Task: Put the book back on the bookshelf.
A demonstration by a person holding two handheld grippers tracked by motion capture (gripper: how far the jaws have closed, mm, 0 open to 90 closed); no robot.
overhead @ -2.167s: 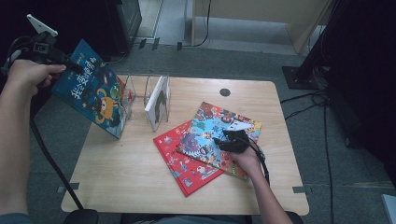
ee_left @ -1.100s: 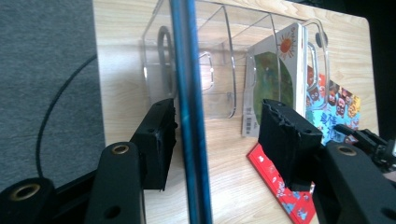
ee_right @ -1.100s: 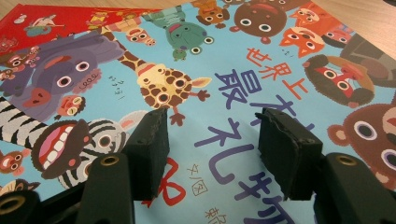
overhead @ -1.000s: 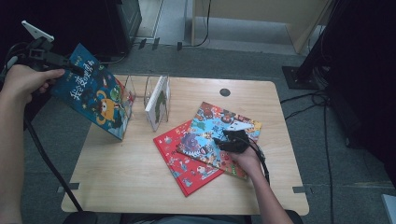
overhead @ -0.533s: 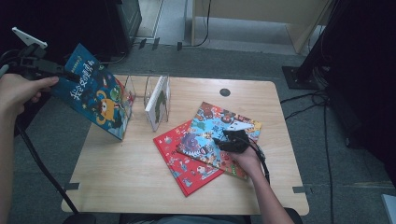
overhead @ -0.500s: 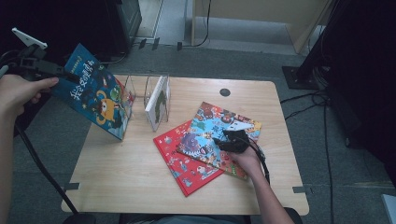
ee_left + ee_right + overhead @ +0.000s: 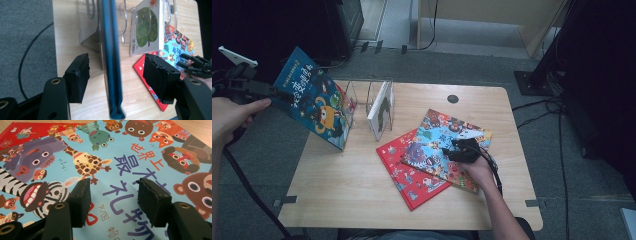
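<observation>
Left gripper view: the blue picture book (image 7: pixel 111 62) stands edge-on between the jaws, clear daylight on both sides, neither pad pressing it; the left gripper (image 7: pixel 116 75) has just been opening, so I judge the book released or nearly so. From the high view the same book (image 7: pixel 314 102) leans upright at the table's left edge, against the clear acrylic book rack (image 7: pixel 362 97), with the left gripper (image 7: pixel 264 92) at its outer edge. A white book with a green leaf cover (image 7: pixel 381 109) already stands in the rack. Still lying flat on the wooden table (image 7: pixel 352 185): a light-blue animal picture book (image 7: pixel 437 142) stacked over a red book (image 7: pixel 409 177). The right gripper (image 7: pixel 452 151) rests over the animal book, and in the right gripper view its jaws stand wide above the cover (image 7: pixel 140 152), gripping nothing. My reading: one book shelved, one just being placed, two left to pick up.
</observation>
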